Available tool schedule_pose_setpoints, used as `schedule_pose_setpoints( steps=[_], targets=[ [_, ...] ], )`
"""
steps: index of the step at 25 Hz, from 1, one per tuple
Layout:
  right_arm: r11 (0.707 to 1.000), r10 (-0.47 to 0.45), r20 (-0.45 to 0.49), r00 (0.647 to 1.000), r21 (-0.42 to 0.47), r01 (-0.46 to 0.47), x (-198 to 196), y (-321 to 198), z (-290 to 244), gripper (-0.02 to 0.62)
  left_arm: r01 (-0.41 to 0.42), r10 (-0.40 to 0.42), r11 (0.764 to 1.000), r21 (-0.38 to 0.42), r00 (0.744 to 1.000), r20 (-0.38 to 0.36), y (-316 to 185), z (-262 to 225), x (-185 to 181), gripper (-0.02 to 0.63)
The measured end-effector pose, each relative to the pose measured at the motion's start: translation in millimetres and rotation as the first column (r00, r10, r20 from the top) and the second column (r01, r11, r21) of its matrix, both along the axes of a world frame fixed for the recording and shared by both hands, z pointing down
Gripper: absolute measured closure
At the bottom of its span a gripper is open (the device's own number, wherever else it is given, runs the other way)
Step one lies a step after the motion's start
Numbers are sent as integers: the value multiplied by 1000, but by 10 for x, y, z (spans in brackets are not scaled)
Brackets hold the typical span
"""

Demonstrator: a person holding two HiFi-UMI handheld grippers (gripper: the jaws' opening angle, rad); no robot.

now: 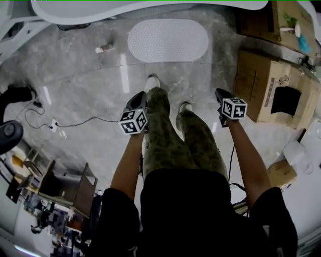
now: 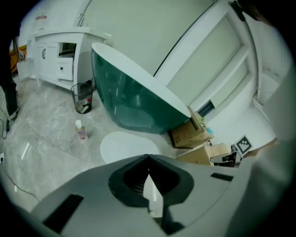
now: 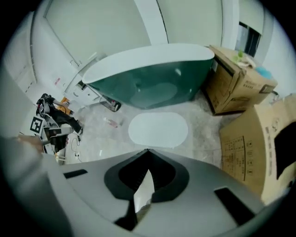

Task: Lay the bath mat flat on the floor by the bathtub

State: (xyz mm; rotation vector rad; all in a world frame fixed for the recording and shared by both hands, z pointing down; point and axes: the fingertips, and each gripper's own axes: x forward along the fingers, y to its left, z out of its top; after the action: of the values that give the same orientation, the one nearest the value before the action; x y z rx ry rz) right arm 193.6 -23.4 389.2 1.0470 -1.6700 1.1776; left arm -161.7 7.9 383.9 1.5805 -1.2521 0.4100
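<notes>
Bath mat: white oval lying flat on the grey floor, at 12 o'clock from the person's shoes, just beside the bathtub.
Head view only: camouflage trousers; a cable at 9 o'clock.
Gripper views only: the tub's green outer wall.
Left gripper view only: white cabinet; waste bin at 11 o'clock of the mat.
Writing: print on the cardboard box is too small to read.
Left hand-held gripper: jaws pressed together, holding nothing, well above the mat.
Right hand-held gripper: jaws together, holding nothing, also clear of the mat.
</notes>
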Motion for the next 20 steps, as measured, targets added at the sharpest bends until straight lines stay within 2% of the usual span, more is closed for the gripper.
schedule_pose_setpoints(
  steps=[3,5,8,10,13,15,17,20],
  targets=[
    [994,3,13,1000,113,-5,10,-103,-1129,572,9,-6,994,110,999,-33,-135,-948,-49,586],
    [975,28,44,999,218,-37,52,-211,-1925,572,3,2,982,186,1000,-31,-276,-1637,-76,586],
    [934,42,122,992,348,-82,27,-466,-2507,572,-19,15,966,258,1000,18,-444,-2116,-189,586],
    [896,21,152,988,436,-86,32,-606,-2817,572,-32,23,954,299,999,33,-491,-2336,-176,586],
    [807,22,113,993,584,-84,216,-729,-3519,572,-19,18,930,366,1000,5,-477,-2923,-43,586],
    [754,24,87,996,652,-75,329,-869,-3957,572,26,-26,901,433,1000,-5,-564,-3373,-36,586],
    [701,-4,73,997,712,-50,323,-1072,-4329,572,88,-111,855,512,994,14,-718,-3792,-137,586],
    [650,-49,60,997,760,-13,353,-1268,-4805,572,201,-253,799,566,967,14,-838,-4239,-189,586]
  ],
)
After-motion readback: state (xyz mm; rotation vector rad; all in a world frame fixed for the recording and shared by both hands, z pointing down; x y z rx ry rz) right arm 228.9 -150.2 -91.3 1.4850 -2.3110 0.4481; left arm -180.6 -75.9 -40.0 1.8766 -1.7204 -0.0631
